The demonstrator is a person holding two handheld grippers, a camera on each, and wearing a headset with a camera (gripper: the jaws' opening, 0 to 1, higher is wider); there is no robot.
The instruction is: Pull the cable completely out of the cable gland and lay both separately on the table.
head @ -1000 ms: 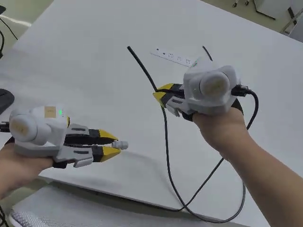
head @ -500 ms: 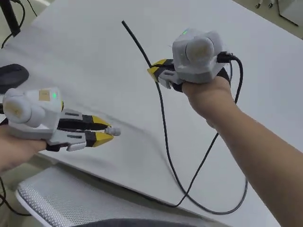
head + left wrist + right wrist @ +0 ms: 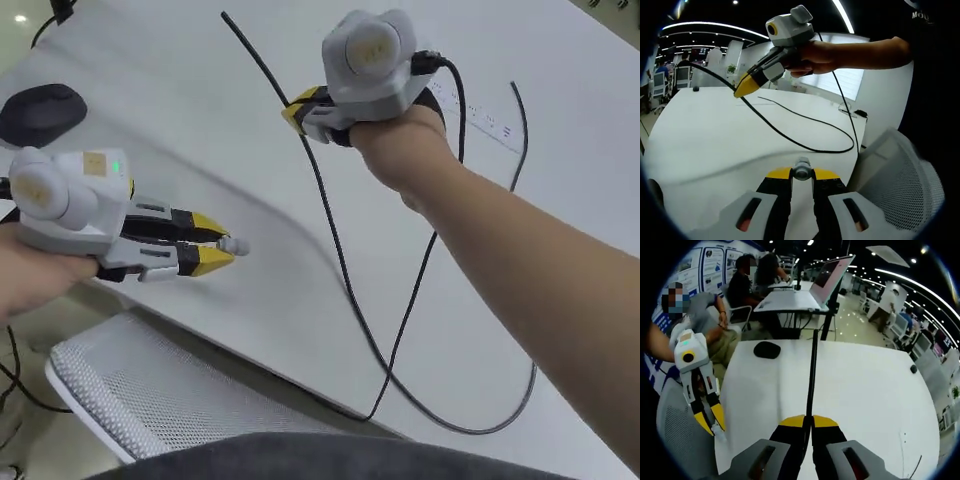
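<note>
A small grey cable gland (image 3: pixel 802 169) sits pinched in the yellow tips of my left gripper (image 3: pixel 802 175), held over the table's near edge (image 3: pixel 236 245). My right gripper (image 3: pixel 809 421) is shut on the black cable (image 3: pixel 812 370), up and to the right of the left gripper (image 3: pixel 228 250) in the head view. From the right gripper (image 3: pixel 292 108) the cable (image 3: pixel 340 260) hangs down, apart from the gland, and loops over the table edge. Its free end sticks up past the jaws.
On the white table (image 3: pixel 180 120) lie a white power strip (image 3: pixel 482 117) at the far right and a black mouse (image 3: pixel 42 108) at the left. A mesh chair (image 3: pixel 130 390) stands below the near edge. People sit at a desk beyond the table (image 3: pixel 735 295).
The head camera has swung, shifting the whole picture. The right gripper with the cable has drawn a little farther up and away from the left gripper. Both stay shut.
</note>
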